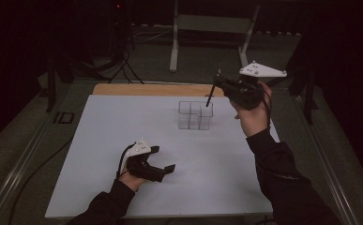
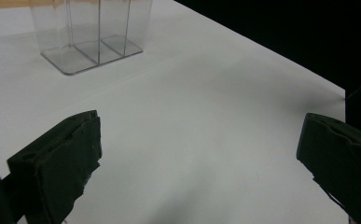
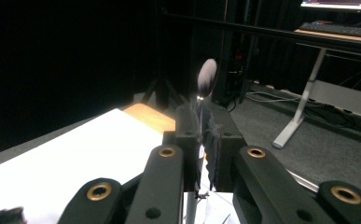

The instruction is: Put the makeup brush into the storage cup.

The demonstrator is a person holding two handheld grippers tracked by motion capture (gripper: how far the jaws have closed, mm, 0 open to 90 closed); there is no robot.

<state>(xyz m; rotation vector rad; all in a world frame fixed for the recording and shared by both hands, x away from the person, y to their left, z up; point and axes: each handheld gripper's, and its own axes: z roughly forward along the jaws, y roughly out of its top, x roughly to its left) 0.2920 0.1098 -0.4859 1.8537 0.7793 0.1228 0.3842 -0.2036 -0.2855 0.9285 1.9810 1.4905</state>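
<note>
I have the right gripper raised above the far right part of the white table, and its jaws are clamped tight on a slim makeup brush. From the high view the brush hangs down and slightly toward me from the jaws, its dark handle slanting so that the lower end sits at the top edge of the clear organiser, over its right rear compartment; I cannot tell whether the tip is touching the rim or just inside it. In the right gripper view the brush shows its soft, pale bristle head standing up past the pinched jaws, with the thin handle running down between them. The clear organiser stands upright near the far middle of the table, a small box split into several open-topped compartments, all of which look see-through. My left gripper rests low over the near left of the table, well apart from the organiser, with its jaws spread wide and nothing between them. The left gripper view confirms it: the two black jaws stand far apart over bare white surface, and the organiser sits beyond them at the upper left. A strip of wooden board runs along the table's far edge.
</note>
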